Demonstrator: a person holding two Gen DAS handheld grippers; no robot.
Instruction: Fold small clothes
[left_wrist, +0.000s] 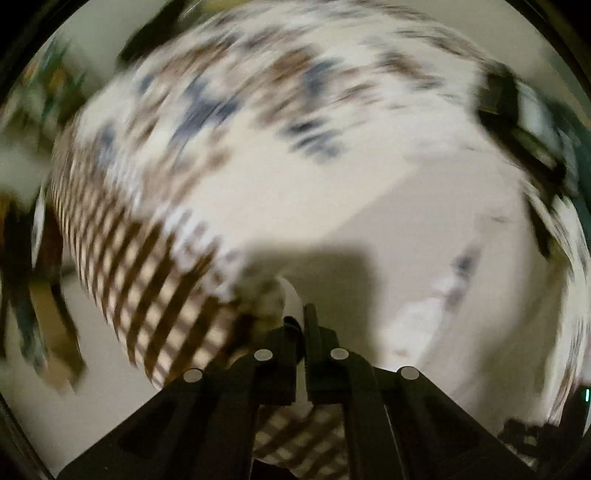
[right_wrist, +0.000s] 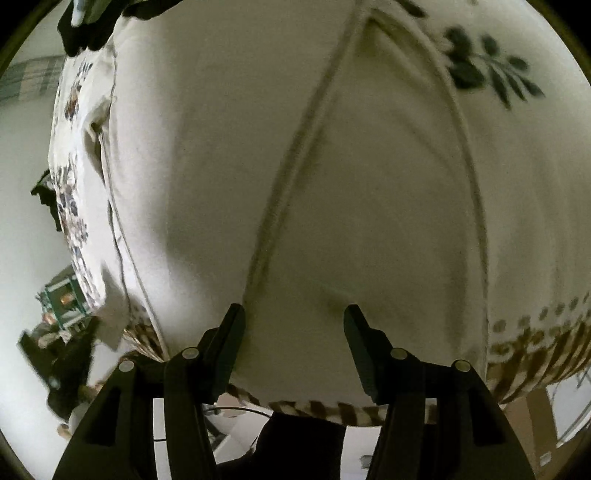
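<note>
Thin, floppy white floral-print cotton garment w/ brown-striped hem (left_wrist: 155, 266): left gripper (left_wrist: 301, 325) pinched on hem edge, right gripper (right_wrist: 293, 314) jaws apart over the cloth, best taken at hem corners.

Pale tabletop (left_wrist: 388, 229) under a white garment (left_wrist: 229, 155) with blue-brown flowers and a brown-striped hem.

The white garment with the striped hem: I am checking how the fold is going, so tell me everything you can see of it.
The garment is soft white cloth with dark leaf and flower prints, raised seams, and a brown-and-white striped hem. It lies spread and partly folded over, filling both views. The left tongs are shut on a bit of its white cloth near the hem. The right tongs stand open just above it, gripping nothing. The left view is blurred, so finer detail is lost.
</note>
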